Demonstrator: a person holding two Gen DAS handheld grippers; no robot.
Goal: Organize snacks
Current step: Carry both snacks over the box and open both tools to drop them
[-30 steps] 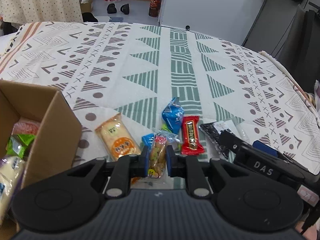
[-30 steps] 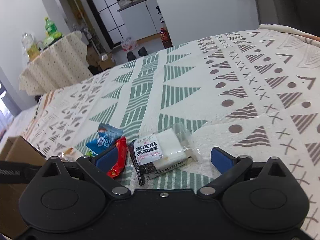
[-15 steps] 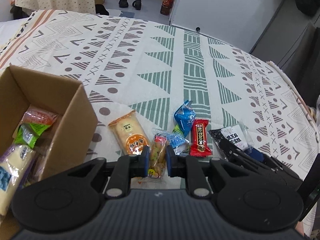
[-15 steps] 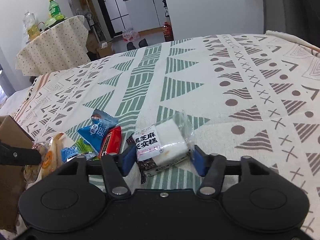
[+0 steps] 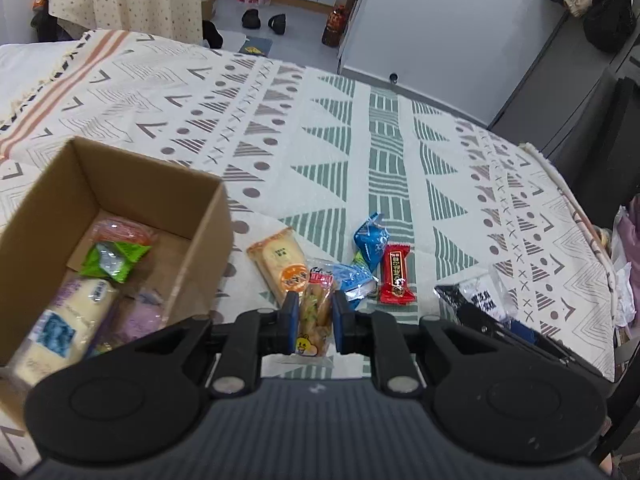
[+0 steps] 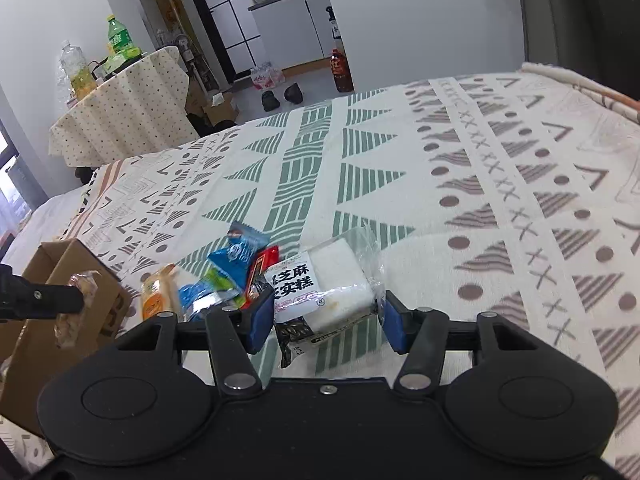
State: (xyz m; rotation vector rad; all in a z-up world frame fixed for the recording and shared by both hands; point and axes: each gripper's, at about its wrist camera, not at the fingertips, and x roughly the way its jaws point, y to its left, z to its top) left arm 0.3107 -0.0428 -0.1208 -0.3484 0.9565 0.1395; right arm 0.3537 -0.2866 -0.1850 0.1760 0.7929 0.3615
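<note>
My left gripper [image 5: 314,314] is shut on a narrow clear pack of brown snack sticks [image 5: 316,300], held above the cloth just right of the open cardboard box [image 5: 120,184]. The box holds several wrapped snacks. My right gripper [image 6: 328,320] is shut on a clear pack of white sesame cake [image 6: 324,280] with a black printed end, raised a little off the cloth. On the cloth between them lie an orange cracker pack [image 5: 280,260], two blue packs [image 5: 372,236] and a red bar [image 5: 396,276]. The right wrist view also shows the left gripper's finger [image 6: 44,300] by the box [image 6: 52,264].
A patterned cloth [image 5: 360,140] covers the table, whose right edge [image 5: 580,208] drops off near dark furniture. Behind stands a round table with a dotted cloth [image 6: 120,116] and bottles. Shoes [image 5: 264,20] and a bottle lie on the floor beyond.
The right jaws closed from wide open onto the sesame cake pack and raised it. The left gripper rose with its snack pack, and more of the box's inside shows.
</note>
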